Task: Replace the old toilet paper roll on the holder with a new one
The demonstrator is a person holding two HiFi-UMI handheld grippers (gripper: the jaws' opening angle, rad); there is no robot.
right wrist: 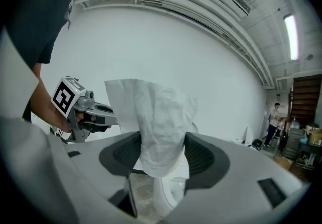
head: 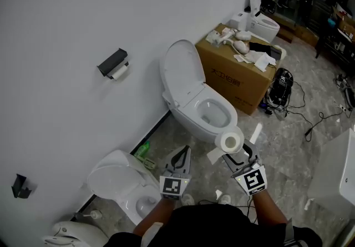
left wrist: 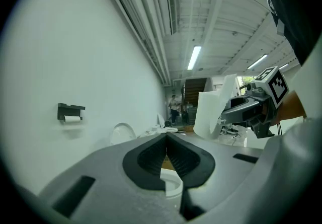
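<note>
Holder [head: 112, 62] first, since the next move turns on it. It is fixed to the white wall [head: 55, 29], well away from both my grippers and off to my left, and the old roll [head: 119, 72] is still tucked under its black cover. That roll's long axis runs level along the wall.

My right gripper [head: 237, 152] is the farther of the two from the holder. Its jaws are spread wide and clamped on the new roll [head: 229, 142], pads pressing its sides. A loose tail of paper [right wrist: 151, 112] flops up in front of the jaws. The core opening faces up towards my head, so I judge the new roll stands crosswise to the way it must hang and will need turning before it goes on.

My left gripper [head: 186, 150] is on the holder's side and nearer to it. Its jaws are pressed together with nothing between them. The open toilet [head: 199, 104] stands between me and the wall below the holder. I judge the left is the one to free the old roll, after opening its jaws.
</note>
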